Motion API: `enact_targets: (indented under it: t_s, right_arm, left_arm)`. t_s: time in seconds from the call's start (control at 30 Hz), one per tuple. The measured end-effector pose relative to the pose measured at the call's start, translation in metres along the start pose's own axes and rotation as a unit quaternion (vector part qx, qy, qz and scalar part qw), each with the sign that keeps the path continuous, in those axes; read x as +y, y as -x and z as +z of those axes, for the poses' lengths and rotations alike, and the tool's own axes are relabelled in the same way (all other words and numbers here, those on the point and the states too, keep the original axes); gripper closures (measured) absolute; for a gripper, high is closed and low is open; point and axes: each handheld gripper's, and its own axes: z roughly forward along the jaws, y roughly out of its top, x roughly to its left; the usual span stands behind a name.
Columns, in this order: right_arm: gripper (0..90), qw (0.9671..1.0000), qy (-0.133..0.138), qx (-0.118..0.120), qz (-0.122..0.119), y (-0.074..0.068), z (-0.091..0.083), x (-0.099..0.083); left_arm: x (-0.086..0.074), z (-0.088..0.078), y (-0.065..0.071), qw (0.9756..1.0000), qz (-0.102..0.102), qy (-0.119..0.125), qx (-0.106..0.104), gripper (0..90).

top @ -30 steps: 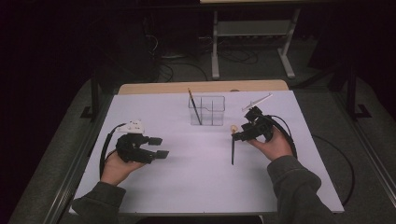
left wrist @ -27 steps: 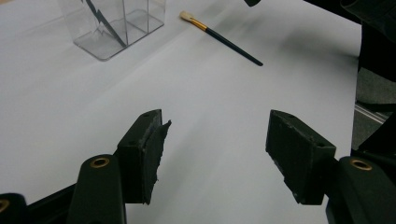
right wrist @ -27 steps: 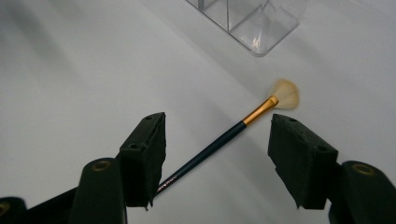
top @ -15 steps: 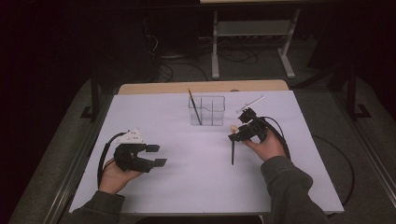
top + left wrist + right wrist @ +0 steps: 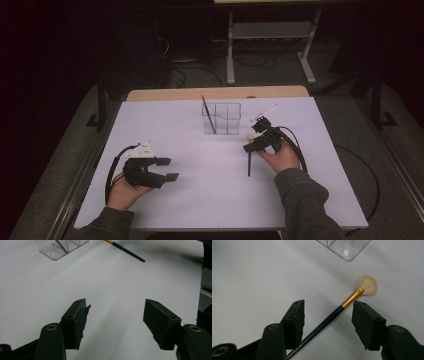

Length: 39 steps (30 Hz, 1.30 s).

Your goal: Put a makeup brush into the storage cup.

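Left gripper: jaws stand apart with nothing between them; in the left gripper view only bare white sheet lies between the pads.
Left hand: enters from the near edge of the table, forearm in a dark sleeve, gripper held roughly level and aimed toward the table's middle.
Room at left: wide bare sheet between the left gripper and the clear organizer; the sheet's left edge lies near the hand's outer side.
Clear organizer: stands at the far middle of the sheet, just short of the wooden far edge; one dark brush leans upright in its left compartment.
Fan brush: lies flat on the sheet, near and to the right of the organizer, pale bristles toward it, dark handle pointing to the near edge.
Right gripper: jaws apart and just been closing; they straddle the fan brush near its gold ferrule, pads not yet pressing it.
Right hand: reaches in from the near right, gripper tilted down over the brush, cable looping behind.
Room at right: bare sheet runs from the hand to the right edge.
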Motion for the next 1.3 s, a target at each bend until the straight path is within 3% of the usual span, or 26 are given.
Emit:
enact_targets:
  t_s: [0.63, 0.87, 1.3]
  right_arm:
    - [51.8, 0.9990, -0.031, -0.017, 0.028, 0.003, 0.023, -0.005]
    - [55.3, 0.9988, -0.037, -0.025, 0.022, 0.002, 0.025, -0.006]
    - [68.2, 0.9967, -0.053, -0.062, -0.005, -0.004, 0.028, -0.006]
  left_arm:
    - [-0.003, 0.000, -0.001, 1.0000, 0.001, 0.003, -0.003, 35.3]
    - [-0.004, -0.002, -0.003, 0.9999, -0.004, 0.008, -0.007, 35.3]
    - [-0.005, -0.003, -0.004, 0.9998, -0.008, 0.015, -0.013, 37.1]
